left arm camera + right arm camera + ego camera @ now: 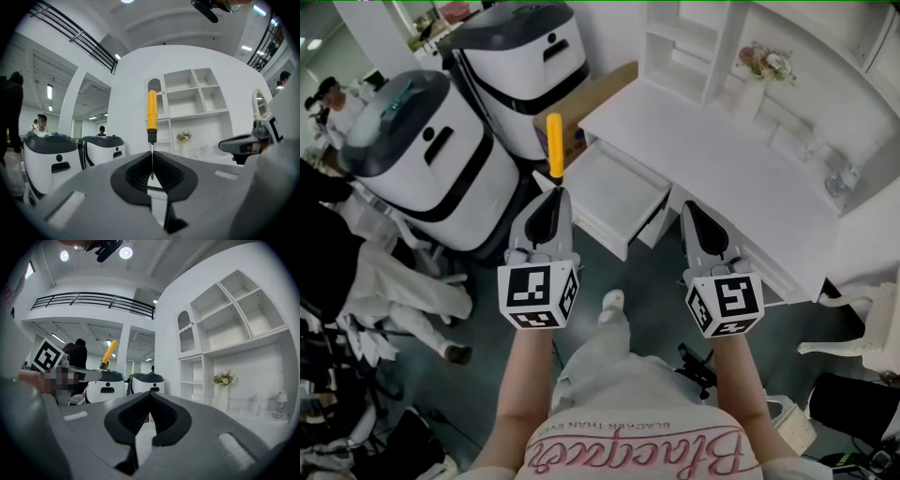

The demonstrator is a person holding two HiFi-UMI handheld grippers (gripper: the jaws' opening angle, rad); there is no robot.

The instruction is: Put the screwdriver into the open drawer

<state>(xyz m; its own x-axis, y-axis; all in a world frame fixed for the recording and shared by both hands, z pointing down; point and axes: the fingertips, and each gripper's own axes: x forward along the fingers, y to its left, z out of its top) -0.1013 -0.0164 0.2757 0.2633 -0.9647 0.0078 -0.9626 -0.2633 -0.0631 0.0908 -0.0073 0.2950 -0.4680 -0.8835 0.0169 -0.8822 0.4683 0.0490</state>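
The left gripper is pinching the thin steel shaft of the yellow-handled screwdriver, its jaws nearly shut and the handle pointing to twelve o'clock. The open white desk drawer is lying at two o'clock. The tool is looking light and stiff, and the slim shaft may be slippery. The right gripper is hanging closed and empty.

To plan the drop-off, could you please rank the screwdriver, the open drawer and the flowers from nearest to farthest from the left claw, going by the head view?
1. The screwdriver: held in the left claw, handle sticking out ahead.
2. The open drawer: just to the right, pulled out of the desk.
3. The flowers: far right, at the desk's back.
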